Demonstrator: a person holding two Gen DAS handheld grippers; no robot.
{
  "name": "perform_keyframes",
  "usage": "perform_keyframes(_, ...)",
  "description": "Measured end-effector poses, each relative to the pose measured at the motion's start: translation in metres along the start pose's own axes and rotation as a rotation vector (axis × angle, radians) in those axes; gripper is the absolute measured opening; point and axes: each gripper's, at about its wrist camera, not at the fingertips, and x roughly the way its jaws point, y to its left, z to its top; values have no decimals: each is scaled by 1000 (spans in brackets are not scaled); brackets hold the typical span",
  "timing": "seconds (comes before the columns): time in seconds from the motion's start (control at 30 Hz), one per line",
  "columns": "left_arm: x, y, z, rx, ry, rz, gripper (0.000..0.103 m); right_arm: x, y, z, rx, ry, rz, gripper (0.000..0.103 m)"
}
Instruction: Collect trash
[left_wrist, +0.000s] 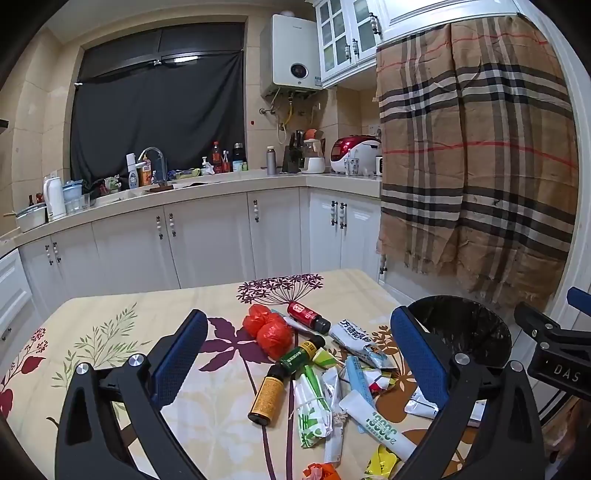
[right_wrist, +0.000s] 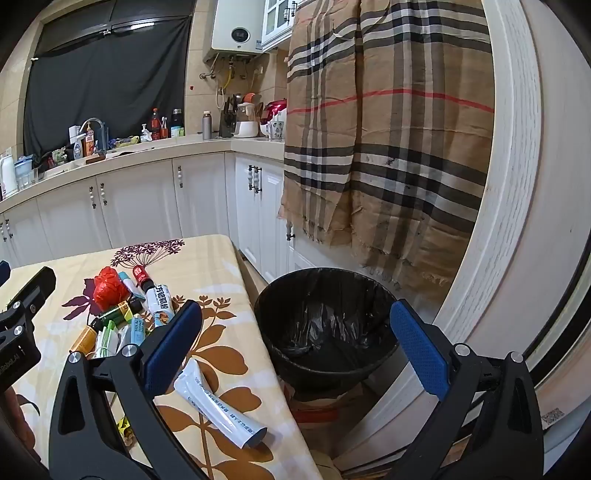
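Note:
A pile of trash lies on the floral tablecloth (left_wrist: 110, 332): a crumpled red bag (left_wrist: 267, 328), a red bottle (left_wrist: 308, 316), a green bottle (left_wrist: 301, 354), an amber bottle (left_wrist: 266, 393), white tubes (left_wrist: 376, 424) and wrappers (left_wrist: 314, 406). My left gripper (left_wrist: 299, 350) is open and empty above the pile. My right gripper (right_wrist: 295, 332) is open and empty, held over the table's right edge, with a white tube (right_wrist: 219, 402) below its left finger. The black-lined trash bin (right_wrist: 325, 325) stands beside the table; it also shows in the left wrist view (left_wrist: 465, 325).
White kitchen cabinets (left_wrist: 207, 240) and a cluttered counter (left_wrist: 221, 181) run behind the table. A plaid cloth (right_wrist: 388, 147) hangs over the wall above the bin. A white door frame (right_wrist: 509, 221) stands to the right.

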Motion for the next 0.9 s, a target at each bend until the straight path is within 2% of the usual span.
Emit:
perform_keyframes(0.13,3,8,-1,-28,14,-5,97,0,1,0,-6,0,-3,100)
perform_keyframes(0.6,5,3,-9,-6,10,16,97,0,1,1,-12,1,-3,100)
perform_keyframes(0.63,2,5,0,-14,11,18,97,0,1,1,-11,1,-2,100)
perform_keyframes(0.9,2,5,0,-13,16,19,97,1,1,1,-11,2,-1,100)
